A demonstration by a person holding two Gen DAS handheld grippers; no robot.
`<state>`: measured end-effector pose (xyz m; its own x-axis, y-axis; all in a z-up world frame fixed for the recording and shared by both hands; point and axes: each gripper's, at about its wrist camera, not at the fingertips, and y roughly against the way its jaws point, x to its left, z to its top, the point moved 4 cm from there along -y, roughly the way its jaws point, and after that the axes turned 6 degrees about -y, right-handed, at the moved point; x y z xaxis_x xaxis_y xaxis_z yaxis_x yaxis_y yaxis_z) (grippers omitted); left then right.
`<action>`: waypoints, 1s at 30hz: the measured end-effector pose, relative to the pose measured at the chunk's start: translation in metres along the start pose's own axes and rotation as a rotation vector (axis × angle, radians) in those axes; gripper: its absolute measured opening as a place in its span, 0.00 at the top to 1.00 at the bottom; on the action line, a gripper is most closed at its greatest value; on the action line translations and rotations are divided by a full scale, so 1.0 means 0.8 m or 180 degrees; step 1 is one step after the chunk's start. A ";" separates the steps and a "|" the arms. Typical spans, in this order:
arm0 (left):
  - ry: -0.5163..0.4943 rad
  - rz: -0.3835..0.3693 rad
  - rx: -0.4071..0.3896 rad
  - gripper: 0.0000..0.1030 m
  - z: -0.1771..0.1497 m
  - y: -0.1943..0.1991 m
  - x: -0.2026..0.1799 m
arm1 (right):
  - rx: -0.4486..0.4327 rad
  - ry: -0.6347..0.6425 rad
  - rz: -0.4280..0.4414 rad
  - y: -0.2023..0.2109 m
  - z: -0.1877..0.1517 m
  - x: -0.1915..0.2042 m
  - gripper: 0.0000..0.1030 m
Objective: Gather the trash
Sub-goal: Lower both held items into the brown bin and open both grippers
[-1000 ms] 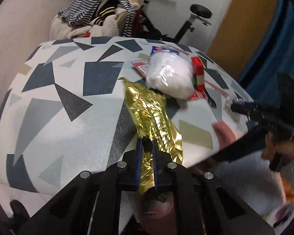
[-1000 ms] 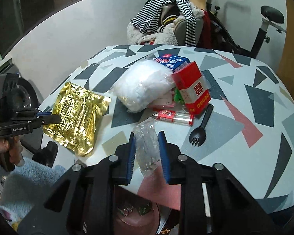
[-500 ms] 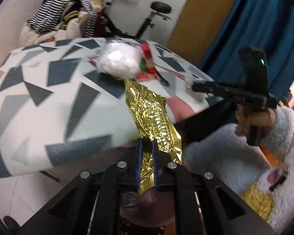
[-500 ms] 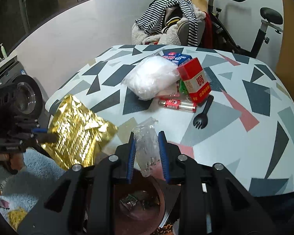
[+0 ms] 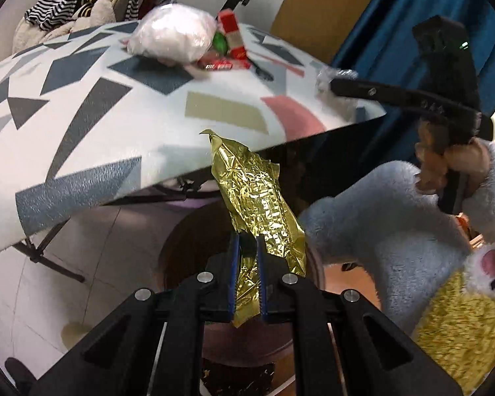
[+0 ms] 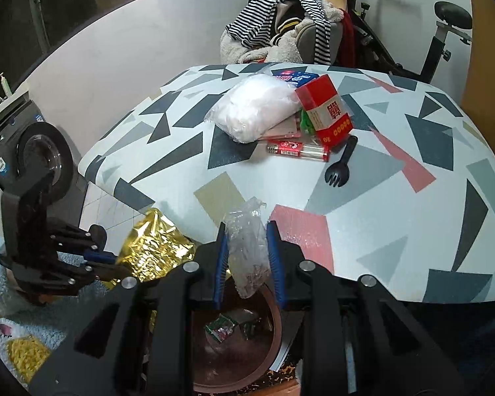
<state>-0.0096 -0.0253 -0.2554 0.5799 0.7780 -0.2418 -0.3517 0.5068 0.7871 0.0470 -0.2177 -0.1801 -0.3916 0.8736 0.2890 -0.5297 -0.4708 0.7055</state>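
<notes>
The left hand-held gripper (image 5: 246,257) is clenching the lower end of a crumpled gold wrapper (image 5: 260,198), which is hanging off the edge of the bench (image 5: 82,132) and standing above a brown bin (image 5: 188,231) on the floor. In the right wrist view, the right hand-held gripper (image 6: 246,244) is grasping a clear plastic bag (image 6: 247,247) between its blue pads (image 6: 221,257), with the bag's lower end dangling over the bin (image 6: 274,313), where a small green and red wrapper (image 6: 219,327) is lying inside. The left hand-held gripper (image 6: 105,262) is appearing at 9 o'clock of that view, with the gold wrapper (image 6: 155,247) spreading just beside the bench edge. Further along the bench (image 6: 396,231), toward 12 o'clock, a white plastic bag (image 6: 254,110) is resting against a red box (image 6: 325,112), a red lighter (image 6: 297,149) is lying just in front of both, and a black spork (image 6: 341,165) is lying near the box at its 5 o'clock side. A chair heaped with striped clothes (image 6: 280,33) is standing beyond the far edge, and a washing machine (image 6: 33,151) is standing at 9 o'clock.
</notes>
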 end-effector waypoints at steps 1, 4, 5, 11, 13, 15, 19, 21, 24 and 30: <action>0.0024 -0.0001 0.0025 0.88 -0.001 -0.004 0.001 | 0.0002 -0.0006 0.0001 0.000 0.000 -0.001 0.75; 0.0127 -0.0002 0.0047 0.42 -0.003 -0.012 0.008 | 0.0011 -0.0024 0.0010 -0.001 -0.003 -0.002 0.75; 0.0163 -0.0011 0.0027 0.38 -0.004 -0.013 0.009 | 0.0016 -0.0025 0.0013 -0.002 -0.004 -0.002 0.75; 0.0253 0.0141 -0.0094 0.09 0.003 0.000 0.015 | 0.0080 0.0001 0.0045 -0.006 -0.015 0.002 0.75; 0.0313 0.0204 -0.0172 0.06 0.009 0.010 0.017 | 0.0118 0.0007 0.0053 -0.010 -0.021 0.004 0.75; 0.0363 0.0278 -0.0221 0.05 0.012 0.020 0.020 | 0.0155 0.0009 0.0067 -0.013 -0.027 0.005 0.75; 0.0406 0.0485 -0.0327 0.05 0.016 0.035 0.024 | 0.0268 0.0053 0.0092 -0.024 -0.041 0.010 0.75; 0.0415 0.0594 -0.0371 0.05 0.018 0.042 0.024 | 0.0325 0.0090 0.0100 -0.029 -0.048 0.014 0.75; 0.0414 0.0708 -0.0407 0.05 0.021 0.049 0.025 | 0.0414 0.0128 0.0136 -0.035 -0.055 0.020 0.75; 0.0472 0.0885 -0.0442 0.05 0.022 0.060 0.036 | 0.0582 0.0201 0.0154 -0.049 -0.067 0.030 0.72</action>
<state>0.0032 0.0149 -0.2151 0.3382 0.9338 -0.1169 -0.5838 0.3056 0.7522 0.0182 -0.1848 -0.2351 -0.4628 0.8383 0.2883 -0.3660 -0.4768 0.7992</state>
